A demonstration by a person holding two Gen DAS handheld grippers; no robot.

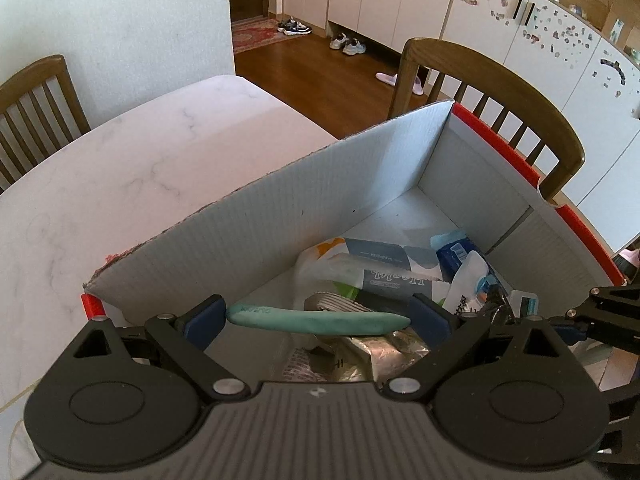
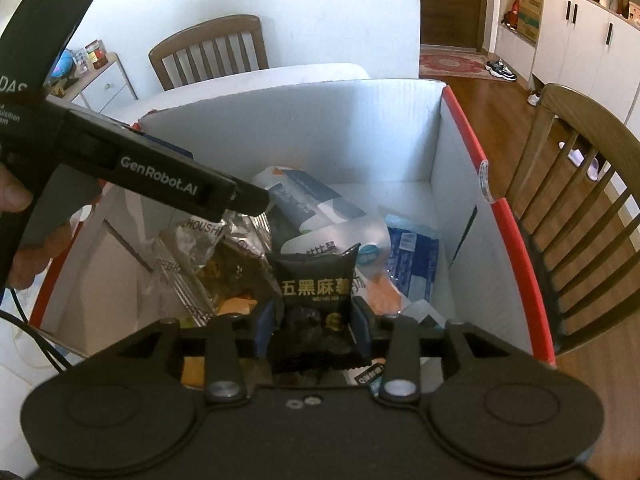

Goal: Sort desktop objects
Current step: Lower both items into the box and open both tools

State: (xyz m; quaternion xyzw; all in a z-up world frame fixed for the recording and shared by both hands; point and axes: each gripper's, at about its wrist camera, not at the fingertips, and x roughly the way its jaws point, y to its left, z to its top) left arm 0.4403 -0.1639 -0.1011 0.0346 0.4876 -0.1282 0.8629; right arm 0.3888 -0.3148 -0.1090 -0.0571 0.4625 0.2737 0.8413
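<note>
Right wrist view: black snack packet (image 2: 316, 280) sits between loosened fingers (image 2: 265, 320) over the box (image 2: 456, 184); left fingers (image 1: 208, 318) grasp a teal handle (image 1: 316, 320); release is judged next.

Both views are taken from close above the white cardboard box (image 1: 360, 184), angled steeply down into it. The left wrist view faces across the table (image 1: 120, 168) toward the cupboards; the right wrist view faces the wall. The heaped packets inside are shared.
</note>
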